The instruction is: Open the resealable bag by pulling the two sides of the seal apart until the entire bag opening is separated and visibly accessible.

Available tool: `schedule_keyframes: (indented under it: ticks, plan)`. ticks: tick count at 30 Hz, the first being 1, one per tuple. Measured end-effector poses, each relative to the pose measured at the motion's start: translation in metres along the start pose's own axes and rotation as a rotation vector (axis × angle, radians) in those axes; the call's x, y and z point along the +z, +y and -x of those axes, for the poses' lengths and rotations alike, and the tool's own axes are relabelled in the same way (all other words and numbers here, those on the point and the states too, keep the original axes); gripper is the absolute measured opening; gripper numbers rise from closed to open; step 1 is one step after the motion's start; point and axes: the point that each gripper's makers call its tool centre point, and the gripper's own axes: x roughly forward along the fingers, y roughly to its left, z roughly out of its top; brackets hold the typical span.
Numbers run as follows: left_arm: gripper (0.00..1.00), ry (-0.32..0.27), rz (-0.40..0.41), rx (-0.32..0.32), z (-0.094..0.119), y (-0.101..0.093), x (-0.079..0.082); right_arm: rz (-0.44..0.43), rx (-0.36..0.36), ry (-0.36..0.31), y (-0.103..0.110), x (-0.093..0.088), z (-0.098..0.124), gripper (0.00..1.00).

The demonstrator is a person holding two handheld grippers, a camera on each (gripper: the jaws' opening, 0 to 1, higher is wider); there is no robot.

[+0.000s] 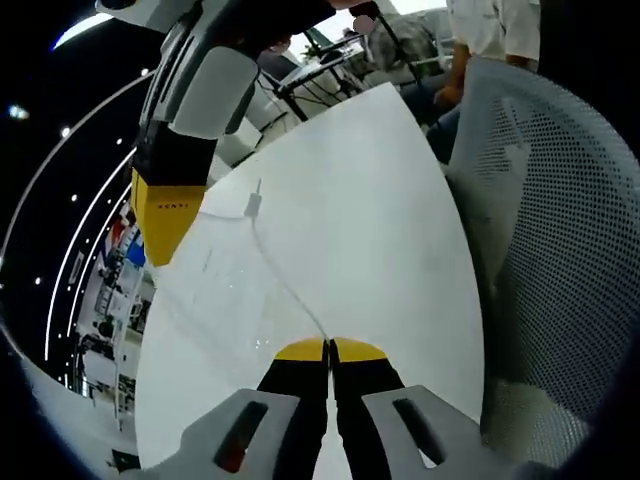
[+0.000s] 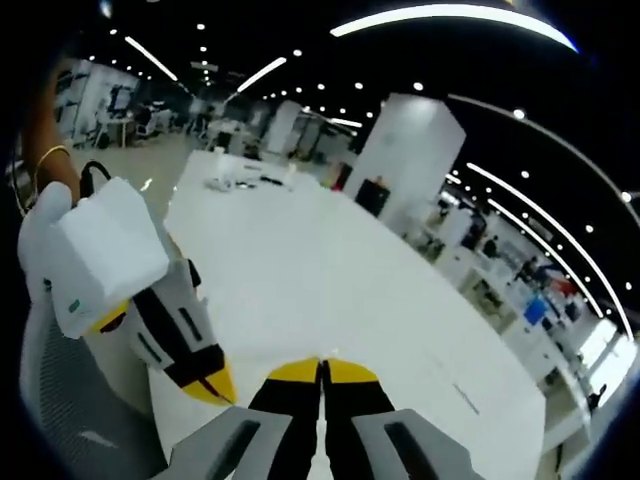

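A clear resealable bag point(image 1: 215, 285) hangs stretched above the white table point(image 1: 380, 200) in the left gripper view. Its seal line point(image 1: 285, 282) runs from a small tab point(image 1: 253, 205) down to my left gripper point(image 1: 328, 352), which is shut on the bag's edge. My right gripper point(image 1: 165, 235) comes in from the upper left, its yellow tip pinching the bag's other side. In the right gripper view my right gripper point(image 2: 322, 368) has its jaws together, and the left gripper point(image 2: 215, 385) sits close at its left. The clear film is too faint to make out there.
A grey mesh chair point(image 1: 560, 250) stands at the table's right edge, with a seated person point(image 1: 480, 40) behind it. The long table point(image 2: 330, 260) carries small items point(image 2: 240, 180) at its far end. A white pillar point(image 2: 410, 150) rises beyond it.
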Motion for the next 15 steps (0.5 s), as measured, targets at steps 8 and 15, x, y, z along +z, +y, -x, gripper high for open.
schedule_keyframes:
  ticks: [8, 15]
  plan:
    - [0.0, 0.004, 0.069, -0.085, -0.004, -0.031, -0.008, -0.02, 0.05, 0.079, 0.027, -0.038, -0.008, 0.0]
    - [0.0, 0.018, 0.095, -0.085, -0.002, -0.035, -0.016, -0.049, 0.088, 0.111, 0.047, -0.057, -0.014, 0.0]
